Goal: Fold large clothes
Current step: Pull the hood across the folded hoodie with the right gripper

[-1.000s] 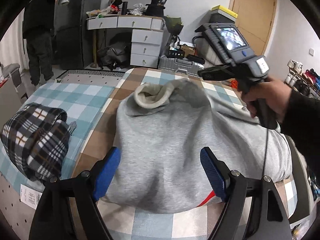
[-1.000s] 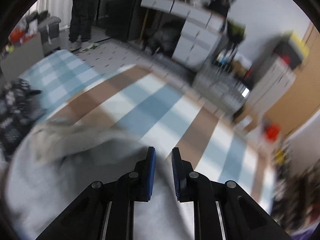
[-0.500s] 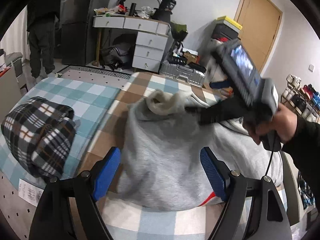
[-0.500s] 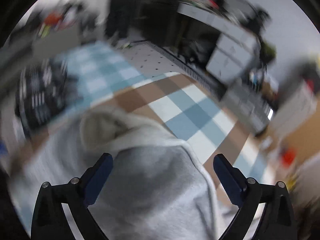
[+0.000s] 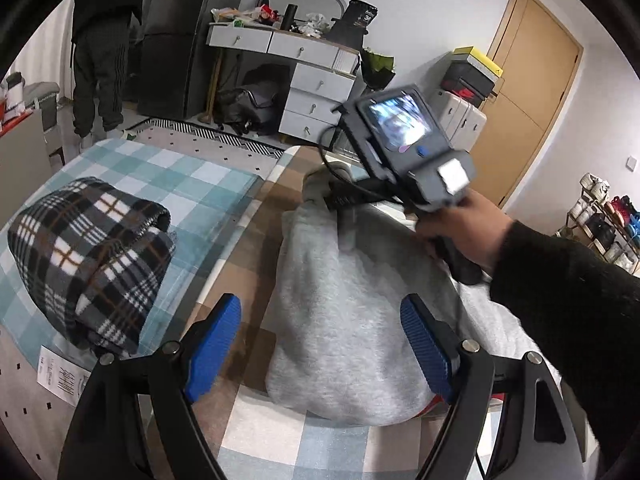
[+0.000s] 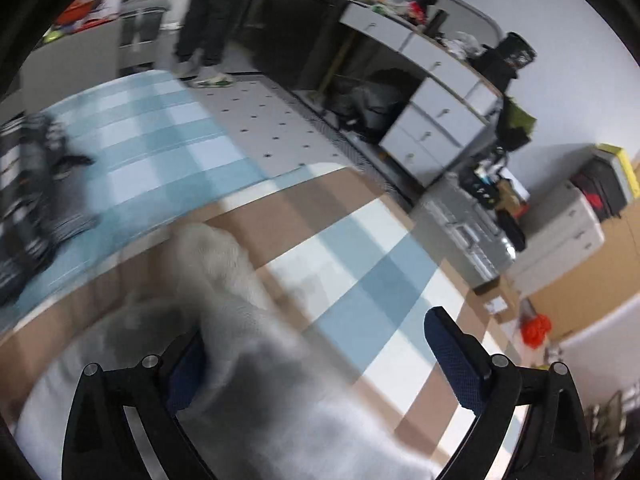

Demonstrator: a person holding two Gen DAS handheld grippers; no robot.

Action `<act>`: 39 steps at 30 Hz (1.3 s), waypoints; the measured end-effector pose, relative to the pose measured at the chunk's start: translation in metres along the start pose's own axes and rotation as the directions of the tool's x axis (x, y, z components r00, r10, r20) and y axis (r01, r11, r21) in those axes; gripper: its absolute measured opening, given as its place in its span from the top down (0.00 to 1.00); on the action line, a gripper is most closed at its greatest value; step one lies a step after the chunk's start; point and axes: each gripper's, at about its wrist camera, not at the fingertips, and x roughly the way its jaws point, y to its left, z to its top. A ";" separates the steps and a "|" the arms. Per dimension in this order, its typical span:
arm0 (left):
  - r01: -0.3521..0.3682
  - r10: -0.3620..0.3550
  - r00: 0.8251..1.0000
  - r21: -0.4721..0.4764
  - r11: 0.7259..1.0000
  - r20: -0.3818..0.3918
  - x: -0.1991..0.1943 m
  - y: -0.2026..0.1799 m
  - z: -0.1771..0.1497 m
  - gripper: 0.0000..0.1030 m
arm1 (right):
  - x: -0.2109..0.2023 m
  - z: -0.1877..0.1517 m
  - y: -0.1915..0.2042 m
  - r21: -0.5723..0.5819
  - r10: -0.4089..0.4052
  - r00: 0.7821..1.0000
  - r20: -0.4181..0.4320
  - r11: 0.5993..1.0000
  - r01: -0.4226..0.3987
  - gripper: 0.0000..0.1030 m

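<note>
A grey hooded sweatshirt (image 5: 352,312) lies bunched on the checked bed cover (image 5: 180,176), its cream-lined hood (image 6: 216,252) at the far end. My left gripper (image 5: 320,308) hangs open just above the sweatshirt's near edge, pressing on nothing. A hand (image 5: 464,228) holds the right gripper over the hood end. In the right wrist view my right gripper (image 6: 316,326) stands wide with its jaws closing. Grey cloth (image 6: 260,380) rises between them against the left pad, and the right pad is clear of it.
A folded black-and-white plaid garment (image 5: 88,256) sits on the cover to the left. A person (image 5: 100,48) stands beyond the bed near a dark cabinet. A white desk with drawers (image 5: 312,64), stacked boxes (image 5: 468,76) and a shoe rack (image 5: 600,216) line the far side.
The right gripper went from shut to wide open and swung left to the hood end. The sweatshirt now lies narrower and more bunched. The left gripper shifted slightly and stayed open.
</note>
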 end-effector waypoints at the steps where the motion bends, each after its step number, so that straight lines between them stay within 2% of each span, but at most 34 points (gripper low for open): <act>1: -0.002 0.002 1.000 0.001 1.000 -0.002 0.001 -0.001 0.000 0.23 | 0.000 0.007 -0.001 0.006 -0.008 1.000 0.026 1.000 0.008 0.07; 4: -0.009 0.009 1.000 0.004 1.000 -0.007 0.001 0.000 0.000 0.24 | -0.012 0.024 -0.011 0.063 -0.041 0.992 0.119 0.997 0.034 0.07; 6: -0.014 0.015 1.000 0.008 1.000 -0.011 0.002 0.001 0.000 0.24 | -0.034 0.032 -0.027 0.134 -0.045 0.974 0.220 0.991 0.016 0.06; 8: -0.030 0.031 0.999 0.017 0.999 -0.014 0.005 0.001 -0.001 0.24 | -0.063 0.029 -0.053 0.221 -0.013 0.938 0.345 0.973 -0.067 0.05; 9: -0.040 0.041 0.999 0.020 0.999 -0.020 0.007 0.001 -0.001 0.24 | -0.071 0.027 -0.064 0.248 0.021 0.928 0.371 0.961 -0.121 0.05; 11: -0.045 0.046 0.998 0.026 0.999 -0.037 0.011 0.002 -0.003 0.24 | -0.087 0.017 -0.092 0.306 0.102 0.922 0.375 0.925 -0.227 0.05; 12: -0.051 0.052 0.998 0.026 0.998 -0.047 0.013 0.001 -0.004 0.24 | -0.094 0.011 -0.102 0.312 0.117 0.921 0.372 0.919 -0.243 0.05; 15: -0.056 0.059 0.996 0.041 0.998 -0.065 0.016 -0.002 -0.007 0.24 | -0.114 -0.031 -0.143 0.364 0.068 0.949 0.308 0.913 -0.184 0.04; 18: -0.065 0.069 0.995 0.063 0.996 -0.065 0.016 -0.008 -0.011 0.24 | -0.136 -0.099 -0.193 0.413 -0.024 0.983 0.181 0.909 -0.054 0.02; 20: -0.069 0.075 0.995 0.080 0.994 -0.065 0.017 -0.015 -0.013 0.24 | -0.144 -0.147 -0.224 0.454 -0.040 0.995 0.090 0.891 -0.006 0.00; 22: -0.072 0.078 0.995 0.094 0.993 -0.069 0.020 -0.022 -0.015 0.24 | -0.147 -0.194 -0.250 0.476 -0.033 0.999 -0.008 0.879 0.033 0.00; 24: -0.079 0.087 0.994 0.104 0.991 -0.072 0.023 -0.027 -0.016 0.23 | -0.146 -0.235 -0.264 0.461 -0.029 0.995 -0.093 0.885 0.069 0.00; 27: -0.087 0.097 0.992 0.124 0.988 -0.075 0.028 -0.033 -0.019 0.24 | -0.138 -0.271 -0.257 0.367 -0.005 0.981 -0.192 0.927 0.076 0.00; 29: -0.094 0.104 0.992 0.137 0.986 -0.074 0.032 -0.036 -0.020 0.23 | -0.132 -0.278 -0.242 0.269 -0.021 0.977 -0.214 0.960 0.080 0.00; 32: -0.112 0.124 0.990 0.161 0.981 -0.071 0.036 -0.039 -0.021 0.23 | -0.122 -0.267 -0.212 0.155 -0.022 0.985 -0.168 0.987 0.048 0.00; 35: -0.120 0.135 0.988 0.171 0.978 -0.075 0.039 -0.039 -0.021 0.23 | -0.104 -0.253 -0.180 0.022 -0.016 0.988 -0.157 1.000 0.019 0.00; 37: -0.122 0.137 0.987 0.166 0.979 -0.084 0.042 -0.036 -0.019 0.23 | -0.085 -0.247 -0.160 -0.087 -0.043 0.983 -0.177 0.996 0.028 0.00; 39: -0.123 0.138 0.987 0.163 0.979 -0.087 0.042 -0.035 -0.019 0.23 | -0.065 -0.239 -0.163 -0.069 -0.039 0.978 -0.205 0.997 0.025 0.01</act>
